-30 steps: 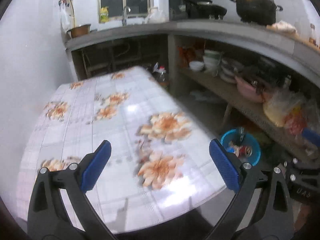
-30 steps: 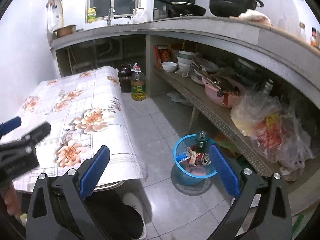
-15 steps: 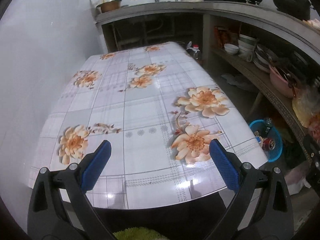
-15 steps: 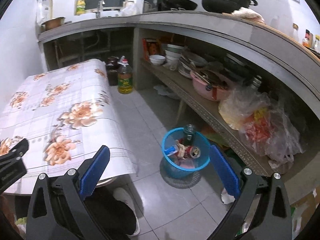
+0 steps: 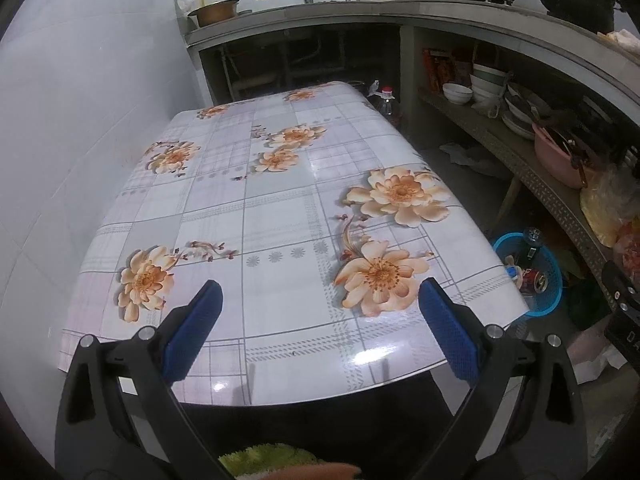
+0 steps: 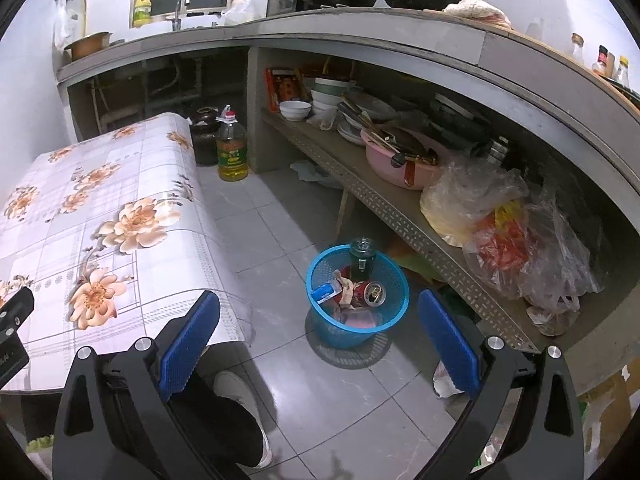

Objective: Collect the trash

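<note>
Against the white tiled wall on the left stands the table under a glossy grey-checked oilcloth printed with orange flowers [image 5: 280, 208], and the left gripper [image 5: 320, 328] hangs above its near edge, its two blue-padded fingers [image 5: 192, 332] spread wide with nothing between them. Beyond the far corner of the table, a clear plastic oil bottle with a red cap and yellow label [image 6: 231, 148] stands on the grey tiled floor, just beside a dark brown ceramic jar [image 6: 205, 136]. To the right of the table, the right gripper [image 6: 318, 340] is held over the floor, its blue pads likewise wide apart and gripping nothing; a white shoe [image 6: 240, 396] shows below its left finger. Between those fingers, further along the floor, sits the round blue plastic mesh basket [image 6: 394, 280] with the trash in it: a red drinks can lying on its side [image 6: 370, 292], a small blue and white carton [image 6: 327, 292], some crumpled wrappers, and a dark green glass bottle [image 6: 361, 254] standing upright against the far rim. Right of the basket runs a low perforated shelf under the concrete counter, carrying white bowls [image 6: 295, 110], a pink plastic basin full of utensils [image 6: 396, 160] and several clear plastic bags [image 6: 500, 224]. Black woks sit on the counter above.
</note>
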Demonstrator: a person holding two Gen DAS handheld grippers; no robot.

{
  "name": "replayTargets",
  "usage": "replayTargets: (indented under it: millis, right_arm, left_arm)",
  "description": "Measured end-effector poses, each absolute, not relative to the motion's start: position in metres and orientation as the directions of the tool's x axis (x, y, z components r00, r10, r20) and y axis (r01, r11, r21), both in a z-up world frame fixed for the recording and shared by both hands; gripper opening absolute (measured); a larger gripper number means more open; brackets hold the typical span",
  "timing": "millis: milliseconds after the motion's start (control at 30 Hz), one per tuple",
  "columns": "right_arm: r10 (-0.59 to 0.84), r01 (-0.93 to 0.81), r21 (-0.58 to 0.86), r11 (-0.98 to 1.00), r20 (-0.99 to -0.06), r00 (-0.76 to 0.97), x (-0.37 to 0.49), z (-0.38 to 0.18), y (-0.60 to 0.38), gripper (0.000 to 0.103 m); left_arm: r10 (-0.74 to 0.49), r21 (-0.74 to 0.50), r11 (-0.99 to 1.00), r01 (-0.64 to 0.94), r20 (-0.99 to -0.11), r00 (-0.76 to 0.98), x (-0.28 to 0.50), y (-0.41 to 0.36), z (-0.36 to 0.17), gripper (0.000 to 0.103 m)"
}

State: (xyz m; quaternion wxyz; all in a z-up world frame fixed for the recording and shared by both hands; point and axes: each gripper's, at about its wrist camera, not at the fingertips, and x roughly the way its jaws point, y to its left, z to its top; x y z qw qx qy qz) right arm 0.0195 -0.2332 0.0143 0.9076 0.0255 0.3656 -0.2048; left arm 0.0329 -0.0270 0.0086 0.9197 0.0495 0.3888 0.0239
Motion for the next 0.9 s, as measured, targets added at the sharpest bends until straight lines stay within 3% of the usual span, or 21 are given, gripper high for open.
replayTargets:
  millis: [900]
  right_arm:
    - [-0.361,0.402,-0.106,0.909,-0.681,0.637,0.020,0.010,-0.239,0.097]
  left_arm:
    - [0.056,0.099,0.995,0.026,-0.737,0.674,0.036,-0.042,0.004,0.094]
